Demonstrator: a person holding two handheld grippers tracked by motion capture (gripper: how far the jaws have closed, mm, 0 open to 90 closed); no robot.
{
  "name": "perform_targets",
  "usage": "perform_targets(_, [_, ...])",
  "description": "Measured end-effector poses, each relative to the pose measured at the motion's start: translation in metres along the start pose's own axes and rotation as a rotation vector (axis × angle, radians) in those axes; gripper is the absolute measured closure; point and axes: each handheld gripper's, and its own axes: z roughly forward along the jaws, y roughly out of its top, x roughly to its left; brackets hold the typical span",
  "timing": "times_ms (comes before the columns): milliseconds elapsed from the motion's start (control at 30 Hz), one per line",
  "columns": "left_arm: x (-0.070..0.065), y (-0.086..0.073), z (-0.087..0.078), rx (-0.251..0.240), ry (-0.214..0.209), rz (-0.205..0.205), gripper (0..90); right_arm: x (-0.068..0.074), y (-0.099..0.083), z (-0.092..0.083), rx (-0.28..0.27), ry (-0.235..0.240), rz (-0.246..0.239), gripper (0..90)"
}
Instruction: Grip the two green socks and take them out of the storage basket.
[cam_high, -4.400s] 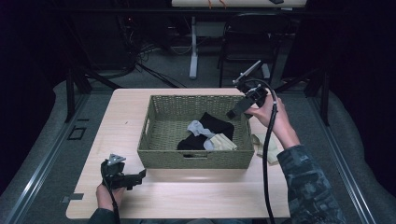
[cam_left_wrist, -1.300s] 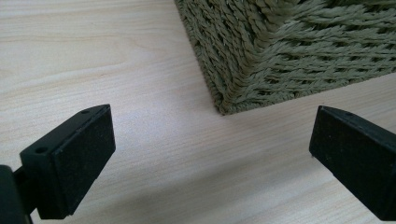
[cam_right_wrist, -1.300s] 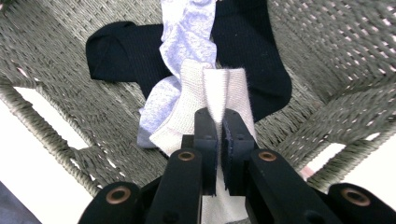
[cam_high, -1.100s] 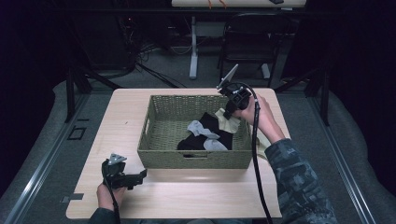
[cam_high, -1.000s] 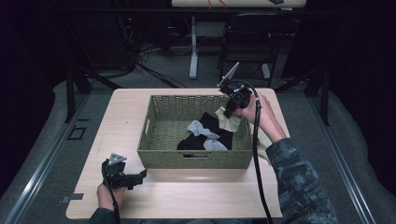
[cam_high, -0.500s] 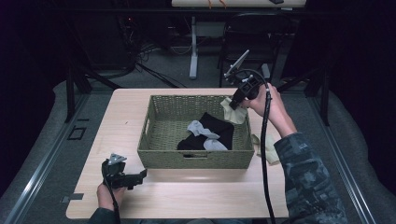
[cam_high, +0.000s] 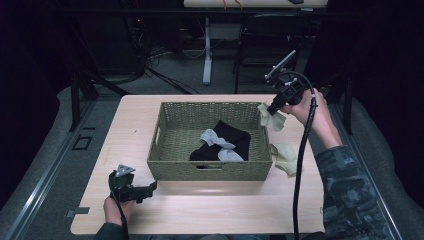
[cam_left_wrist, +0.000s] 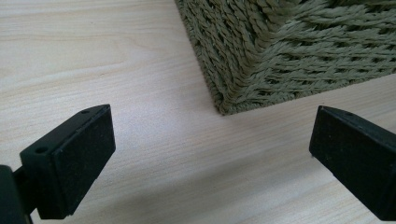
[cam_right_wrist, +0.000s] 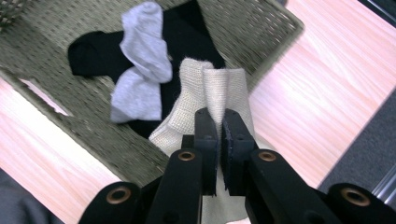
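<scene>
Your right gripper (cam_high: 270, 111) pinches a cream sock (cam_high: 272, 120) at upper right, above the wicker basket (cam_high: 210, 171).
Left gripper view: your jaws stand wide over bare table (cam_left_wrist: 116, 56). Right gripper view: jaws clamp the sock, frame centre.

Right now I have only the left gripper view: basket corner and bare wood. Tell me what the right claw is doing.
Observer: The right claw is shut on a cream sock, held up by the basket's far right corner.
Operator: Give me the basket's contents.
Observer: A grey sock lies across a black garment inside.
Operator: Report anything loose on the table.
Observer: A second cream sock lies on the table, just right of the basket.
</scene>
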Motion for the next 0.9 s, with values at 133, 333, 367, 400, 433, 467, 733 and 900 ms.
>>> perform_targets(133, [0.000,0.000,0.000,-0.001,0.000,0.000,0.1,-0.016,-0.013,-0.001,0.009,-0.016,0.033,86.6])
perform_targets(333, [0.000,0.000,0.000,0.000,0.002,-0.001,0.2,-0.038,-0.031,0.009,0.018,-0.039,0.105,86.6])
perform_targets(367, [0.000,0.000,0.000,0.000,0.002,-0.001,0.2,-0.038,-0.031,0.009,0.018,-0.039,0.105,86.6])
perform_targets(400, [0.000,0.000,0.000,0.000,0.002,0.000,0.1,-0.043,-0.037,0.015,0.027,-0.058,0.120,86.6])
perform_targets(433, [0.000,0.000,0.000,0.000,0.002,-0.001,0.2,-0.045,-0.039,0.018,0.032,-0.057,0.123,86.6])
perform_targets(467, [0.000,0.000,0.000,-0.002,0.002,-0.002,0.2,-0.047,-0.041,0.022,0.039,-0.063,0.129,86.6])
perform_targets(733, [0.000,0.000,0.000,0.000,0.005,-0.003,0.2,-0.062,-0.061,0.061,0.061,-0.050,0.187,86.6])
perform_targets(900, [0.000,0.000,0.000,0.000,0.006,-0.002,0.1,-0.068,-0.070,0.081,0.091,-0.041,0.193,86.5])
